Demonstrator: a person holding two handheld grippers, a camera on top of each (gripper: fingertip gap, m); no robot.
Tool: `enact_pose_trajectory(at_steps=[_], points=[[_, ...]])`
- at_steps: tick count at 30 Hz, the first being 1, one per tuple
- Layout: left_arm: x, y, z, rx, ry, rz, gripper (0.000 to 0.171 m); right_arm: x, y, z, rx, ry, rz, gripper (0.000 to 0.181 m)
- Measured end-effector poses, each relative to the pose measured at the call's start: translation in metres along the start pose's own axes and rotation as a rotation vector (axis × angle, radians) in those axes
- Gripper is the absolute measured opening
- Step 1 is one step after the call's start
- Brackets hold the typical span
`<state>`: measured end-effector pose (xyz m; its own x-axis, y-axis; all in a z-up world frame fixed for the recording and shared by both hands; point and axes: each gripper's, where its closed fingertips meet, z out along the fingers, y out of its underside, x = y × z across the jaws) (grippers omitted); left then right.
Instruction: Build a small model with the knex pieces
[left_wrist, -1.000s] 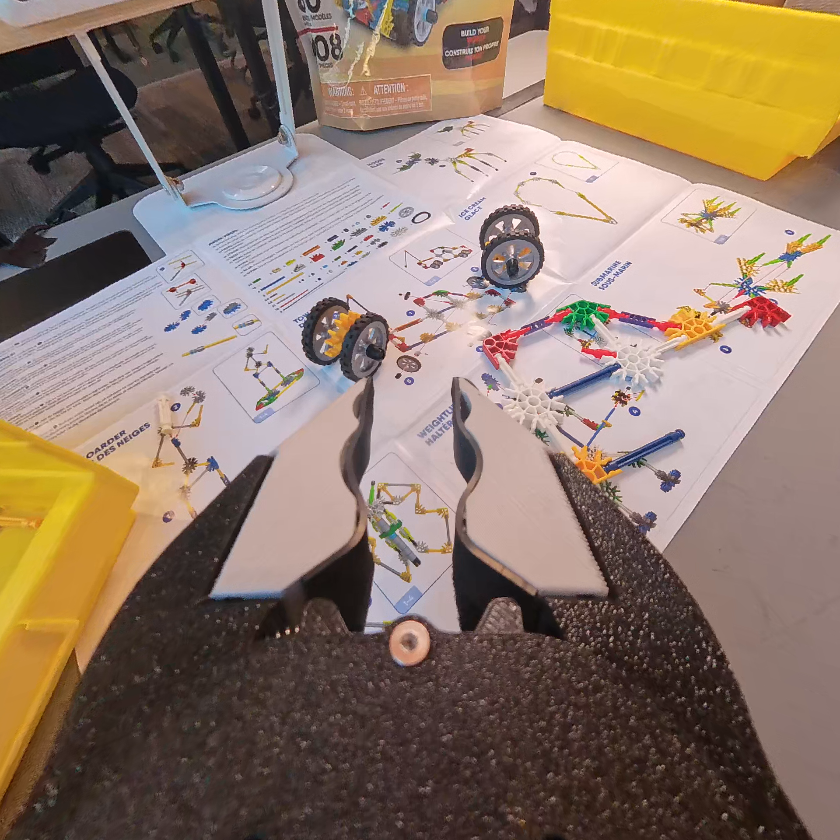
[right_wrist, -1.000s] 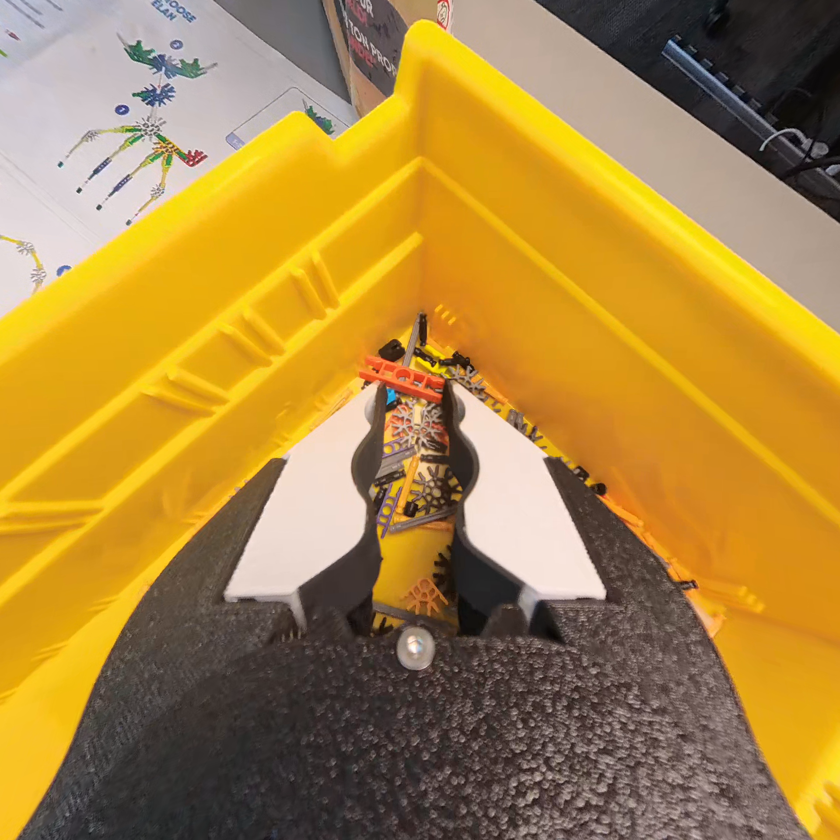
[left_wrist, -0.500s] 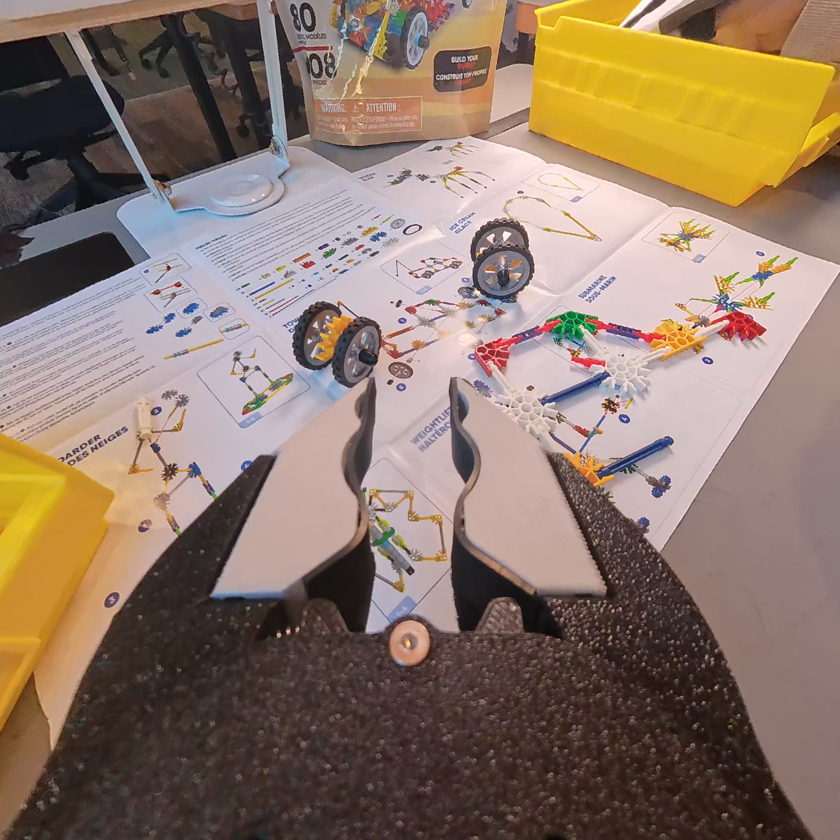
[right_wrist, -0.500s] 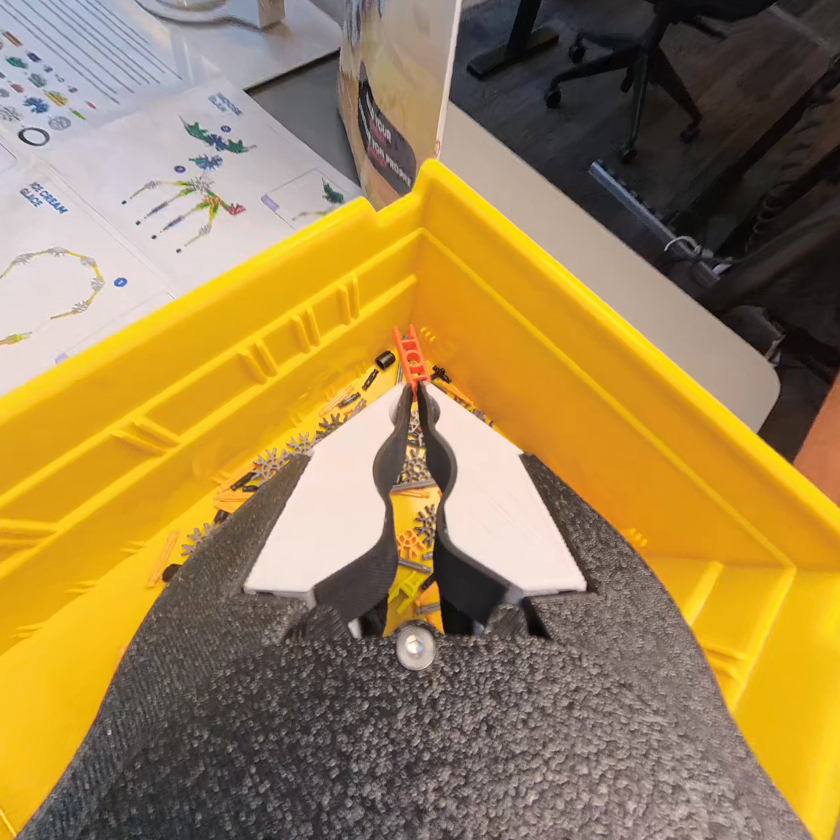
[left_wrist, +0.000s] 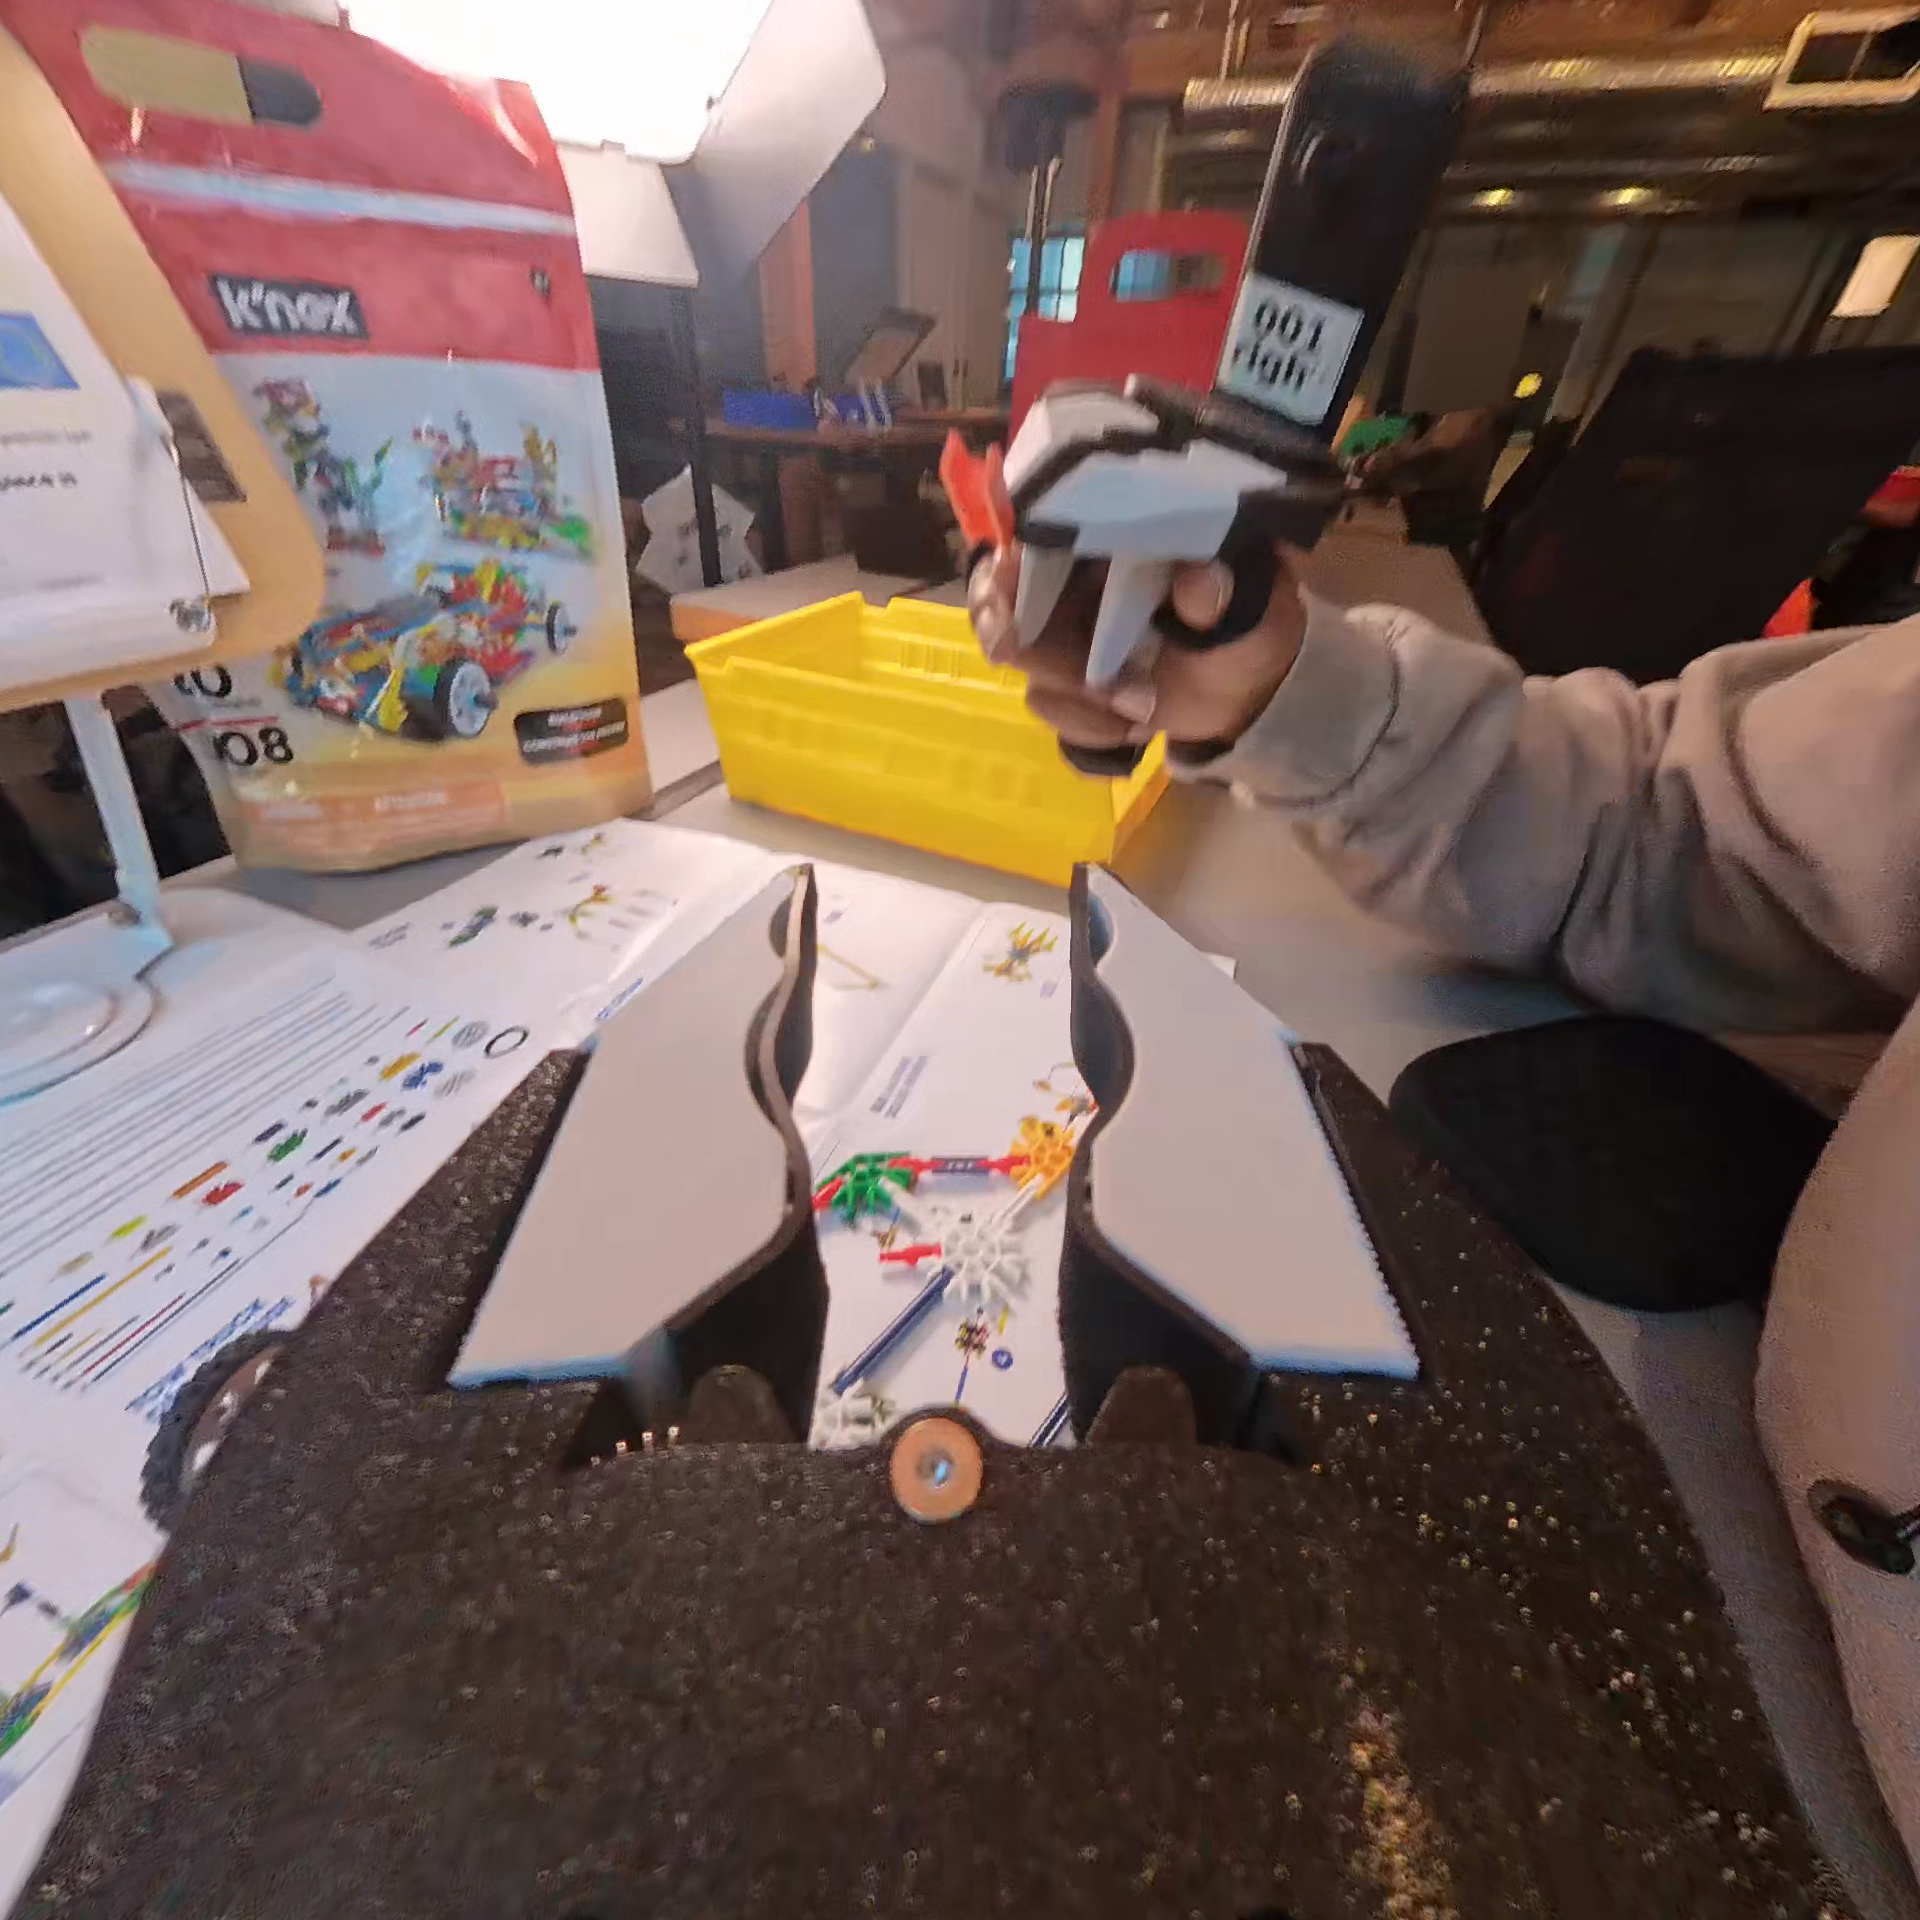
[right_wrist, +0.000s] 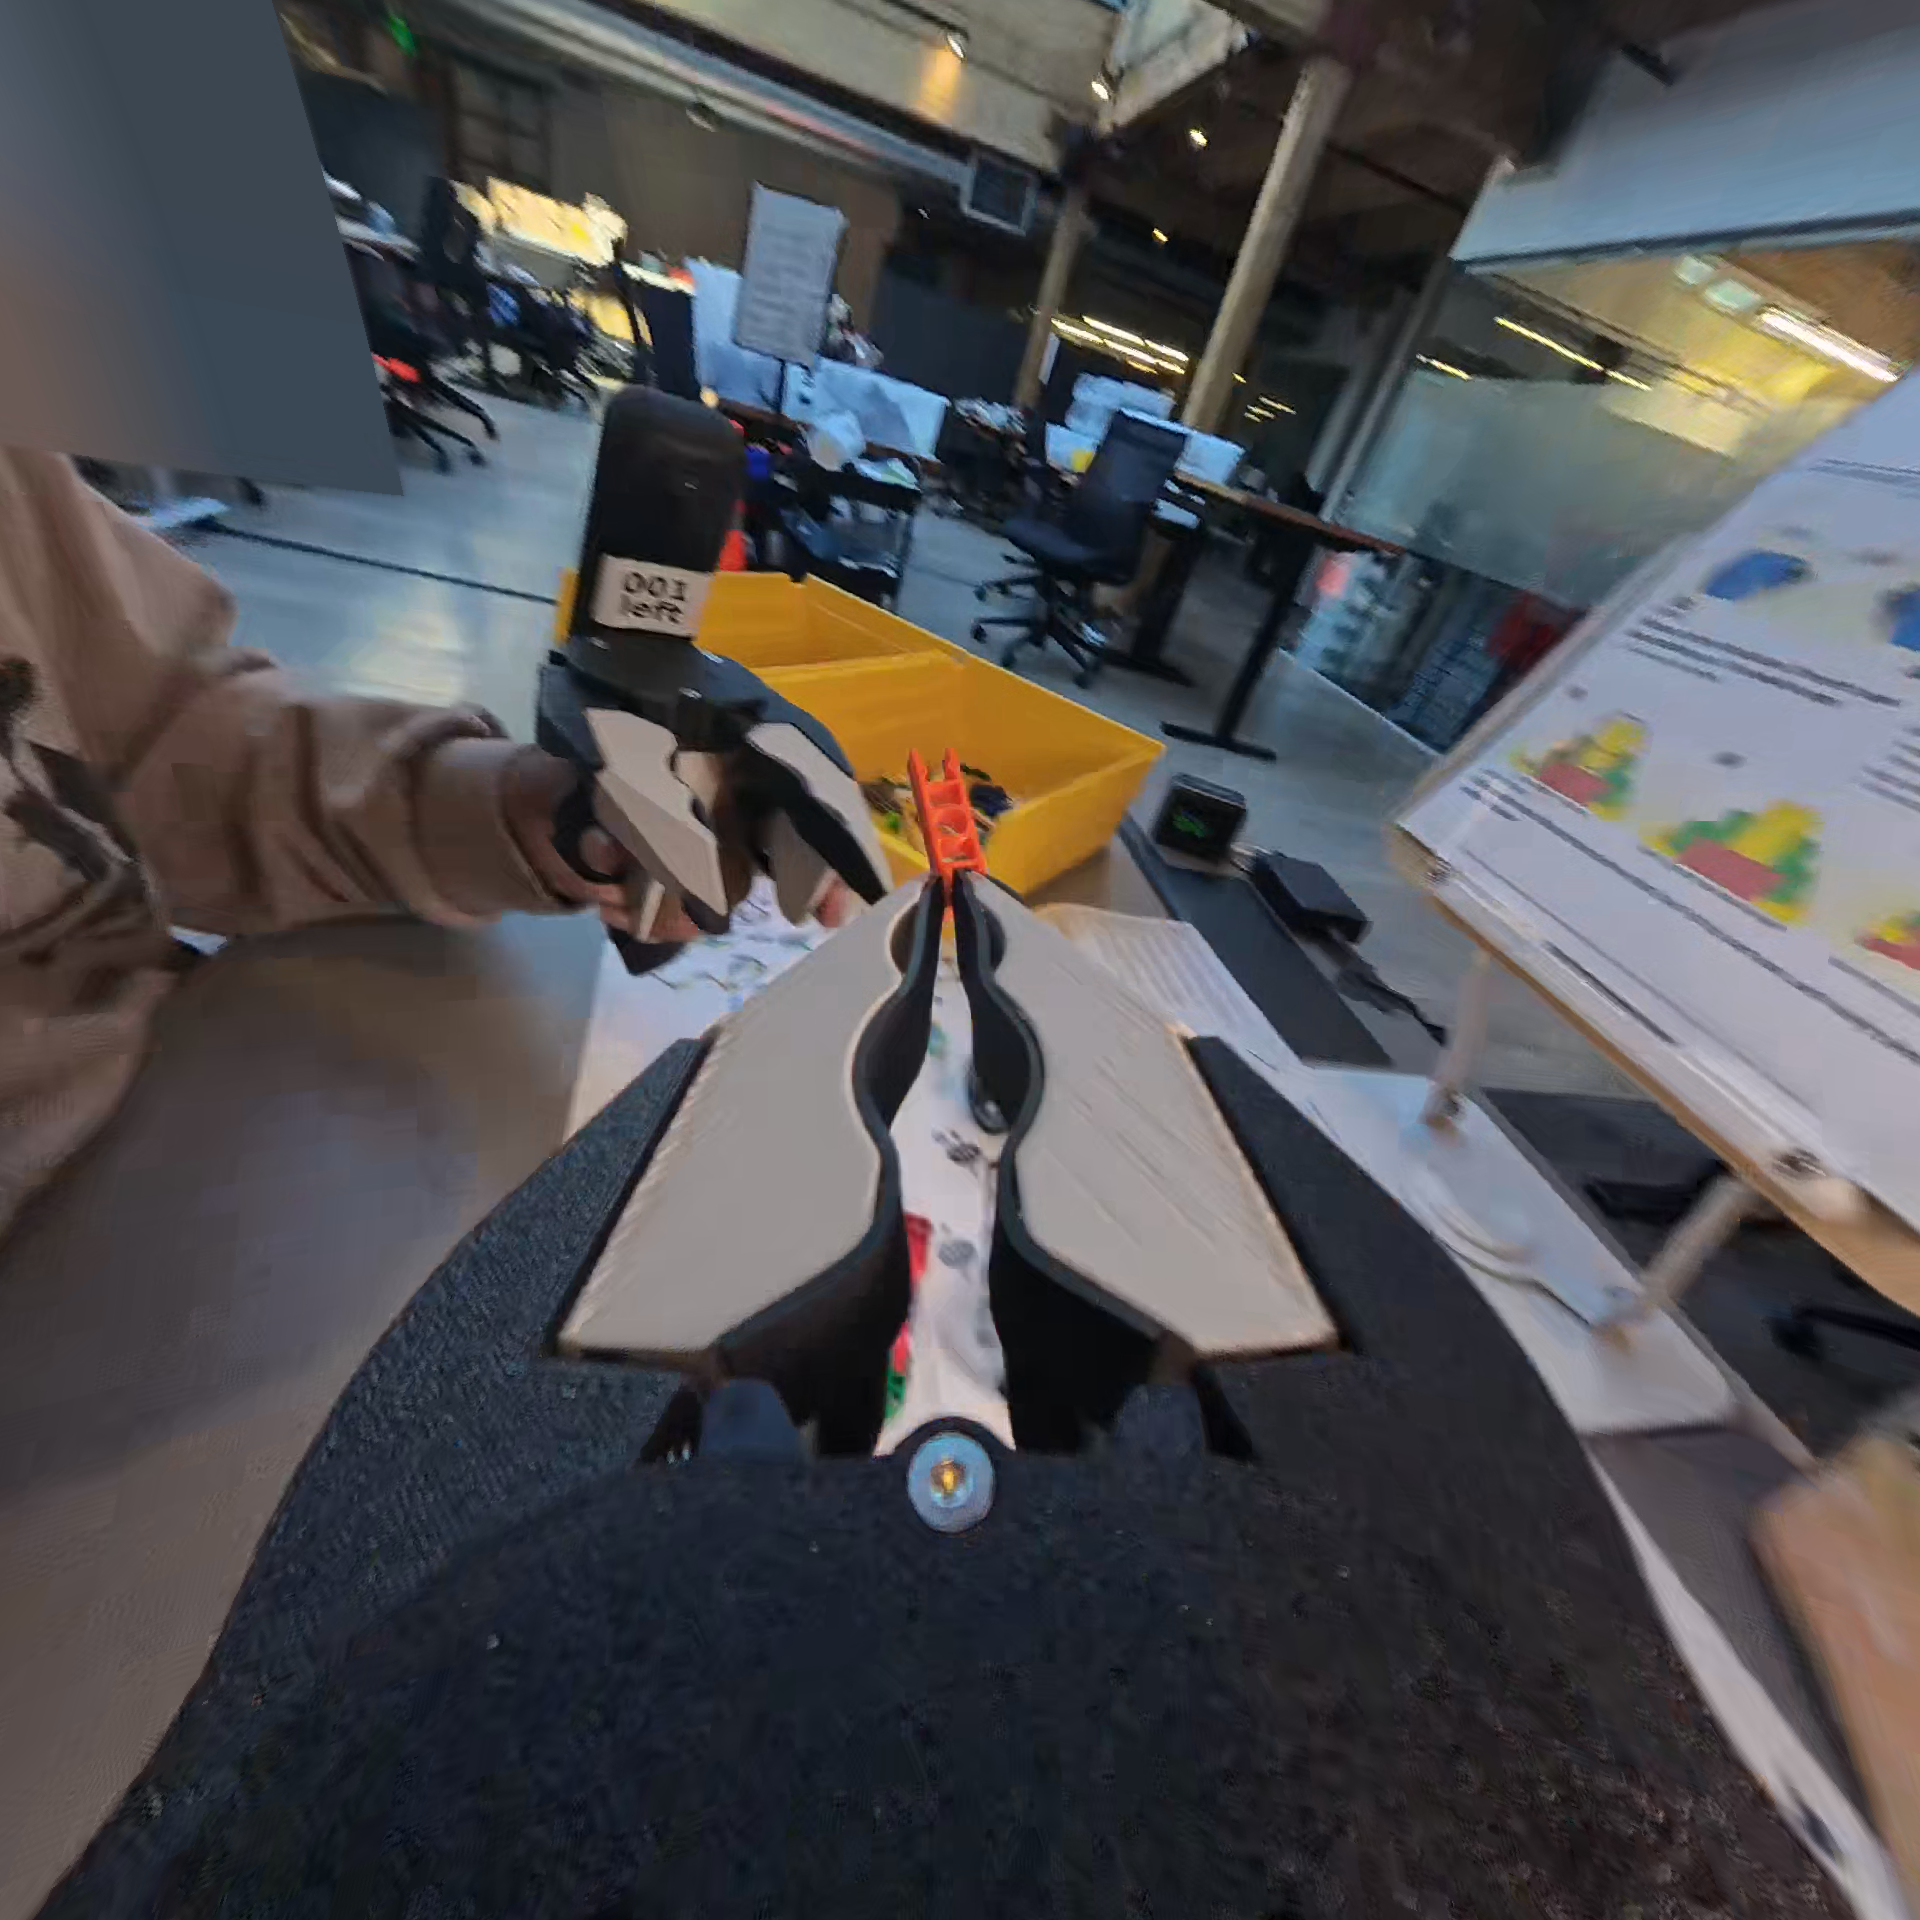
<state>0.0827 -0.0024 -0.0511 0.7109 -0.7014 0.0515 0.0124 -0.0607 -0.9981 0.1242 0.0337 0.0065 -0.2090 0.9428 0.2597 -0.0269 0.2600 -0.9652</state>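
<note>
Right wrist view: we are pinching an orange rod (right_wrist: 948, 821) in the right claw (right_wrist: 943, 896), lifted above the desk (right_wrist: 312, 1039), while the left claw (left_wrist: 940, 883) is gaping wide and empty nearby.

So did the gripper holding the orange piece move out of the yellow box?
Yes. The right gripper has come up out of the yellow bin, shut on the orange piece.
</note>
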Motion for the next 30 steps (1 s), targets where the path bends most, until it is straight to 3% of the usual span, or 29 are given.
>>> enact_pose_trajectory(at_steps=[4,8,10,15,18,21,25,27,30], points=[[0.016,-0.035,-0.025,0.187,0.02,0.02,0.035,-0.055,-0.008,0.058,0.087,-0.158,0.073,0.0],[0.027,-0.047,-0.065,0.254,-0.009,0.075,0.015,-0.086,-0.01,0.09,0.097,-0.254,0.094,0.0],[0.032,-0.045,-0.08,0.237,-0.01,0.088,0.008,-0.095,-0.012,0.101,0.094,-0.282,0.103,0.0],[0.034,-0.044,-0.113,0.187,-0.058,0.115,0.007,-0.114,-0.016,0.123,0.07,-0.311,0.098,0.0],[0.014,-0.049,-0.151,0.152,-0.21,0.15,0.007,-0.115,-0.005,0.124,0.025,-0.276,0.122,0.021],[-0.047,-0.047,-0.228,0.018,-0.599,0.217,0.007,-0.107,0.022,0.114,-0.068,-0.204,0.151,0.031],[-0.128,-0.012,-0.38,-0.315,-1.116,0.139,0.007,-0.094,0.059,0.093,-0.205,-0.087,0.179,0.041],[-0.155,0.021,-0.442,-0.473,-1.25,0.007,0.007,-0.089,0.067,0.085,-0.239,-0.043,0.198,0.043],[-0.178,0.067,-0.494,-0.657,-1.326,-0.183,0.01,-0.084,0.071,0.079,-0.255,0.004,0.217,0.043]])
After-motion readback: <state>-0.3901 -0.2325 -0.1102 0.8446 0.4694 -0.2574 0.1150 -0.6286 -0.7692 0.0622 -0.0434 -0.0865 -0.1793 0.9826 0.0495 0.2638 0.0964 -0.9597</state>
